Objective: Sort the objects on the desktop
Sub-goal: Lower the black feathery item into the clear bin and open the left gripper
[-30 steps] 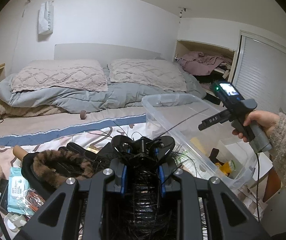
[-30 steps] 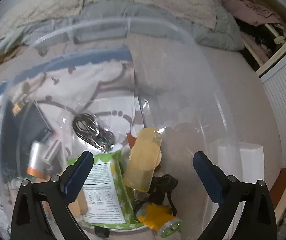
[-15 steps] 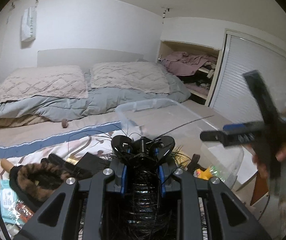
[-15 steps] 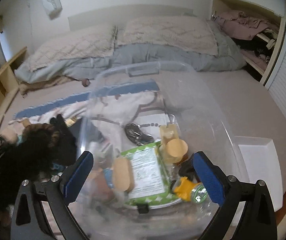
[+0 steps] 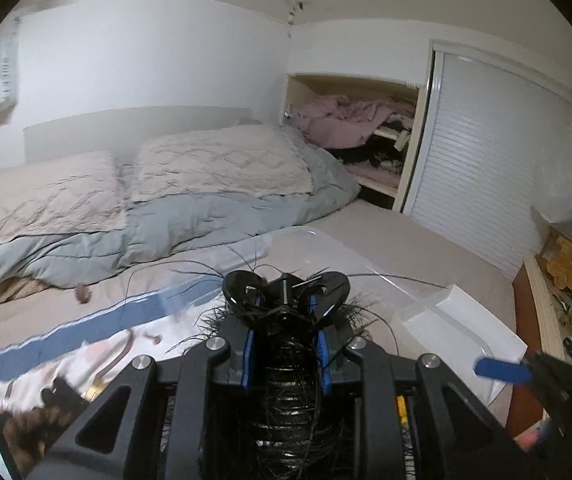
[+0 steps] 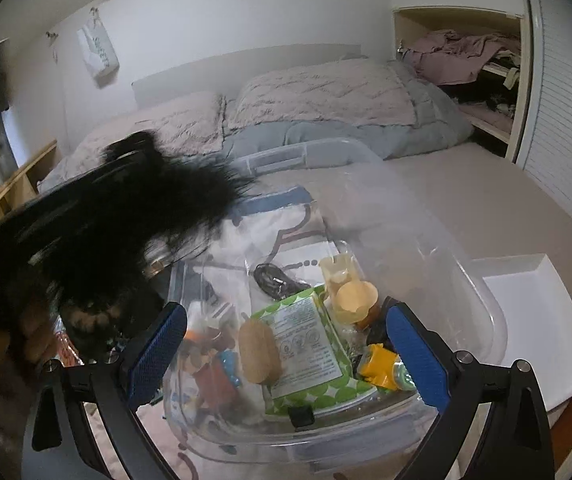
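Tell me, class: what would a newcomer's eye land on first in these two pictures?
First, the black feathery hair clip clamped in the left gripper, a dark blur over the clear plastic bin in the right wrist view. Next, the bin's jumble, notably the green-dotted packet, framed by the open right gripper.

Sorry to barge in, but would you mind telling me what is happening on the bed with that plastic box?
A person with a handheld gripper in each hand is sorting small items into a clear plastic storage bin on the bed. The left gripper is shut on a black feathery hair clip and carries it toward the bin. The right gripper is open and empty above the bin, which already holds a green-and-white packet, a yellow toy and other bits. The white lid lies beside it.
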`<state>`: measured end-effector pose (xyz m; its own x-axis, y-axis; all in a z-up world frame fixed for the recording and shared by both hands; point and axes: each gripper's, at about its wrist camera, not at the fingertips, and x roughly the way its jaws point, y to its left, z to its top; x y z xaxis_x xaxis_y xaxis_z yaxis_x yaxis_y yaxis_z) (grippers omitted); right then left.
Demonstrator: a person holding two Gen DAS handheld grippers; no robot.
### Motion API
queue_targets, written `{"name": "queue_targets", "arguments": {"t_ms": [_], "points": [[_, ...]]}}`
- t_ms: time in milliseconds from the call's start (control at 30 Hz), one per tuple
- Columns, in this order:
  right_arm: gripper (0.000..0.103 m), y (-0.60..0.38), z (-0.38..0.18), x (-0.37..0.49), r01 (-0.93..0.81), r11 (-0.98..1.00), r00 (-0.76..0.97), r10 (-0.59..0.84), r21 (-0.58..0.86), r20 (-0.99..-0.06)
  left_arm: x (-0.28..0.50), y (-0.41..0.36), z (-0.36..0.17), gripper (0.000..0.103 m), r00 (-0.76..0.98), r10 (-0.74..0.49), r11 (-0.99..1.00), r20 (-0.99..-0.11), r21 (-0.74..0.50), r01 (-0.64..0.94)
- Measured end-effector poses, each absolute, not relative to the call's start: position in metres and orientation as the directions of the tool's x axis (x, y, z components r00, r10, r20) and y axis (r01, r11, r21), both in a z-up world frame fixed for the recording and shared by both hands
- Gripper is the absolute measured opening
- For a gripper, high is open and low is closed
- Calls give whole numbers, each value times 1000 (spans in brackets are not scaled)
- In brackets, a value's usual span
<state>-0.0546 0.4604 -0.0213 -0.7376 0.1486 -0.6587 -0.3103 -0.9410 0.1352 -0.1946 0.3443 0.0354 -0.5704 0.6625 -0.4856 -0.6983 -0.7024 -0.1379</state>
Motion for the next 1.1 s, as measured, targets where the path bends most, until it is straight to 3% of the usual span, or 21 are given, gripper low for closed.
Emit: {"name": "queue_targets", "arguments": {"t_ms": [233,333,400,433,467,533,667,1100], "points": [[100,483,-12,-42,-325,-926,-783,149,193,-603,-249,401,13,24,-494,635,-708,-594,-190,-680],[100,485,-6,-44,-315,-928,-796,144,199,-588,-264,425,6,26,-485,619,-697,-618,-148,-702],[100,486,-5,-45,-310,-930,-802,145,196,-580,-271,437,1,58,-536,562,-725,-630,-64,-686],[100,487,-5,-47,-309,-932,-802,148,190,-579,-271,440,-1,93,-586,523,-750,-619,-8,-662],[100,488,-6,-49,-315,-932,-798,157,181,-581,-270,440,-3,103,-620,505,-763,-601,27,-646],[100,491,-10,-50,-321,-930,-793,161,178,-588,-270,438,-9,103,-643,493,-764,-586,62,-642],[100,501,-18,-54,-339,-918,-777,152,204,-611,-280,432,-24,103,-580,481,-754,-657,27,-656],[100,489,-18,-47,-349,-913,-765,147,211,-627,-247,391,-32,103,-589,473,-761,-655,33,-648]]}}
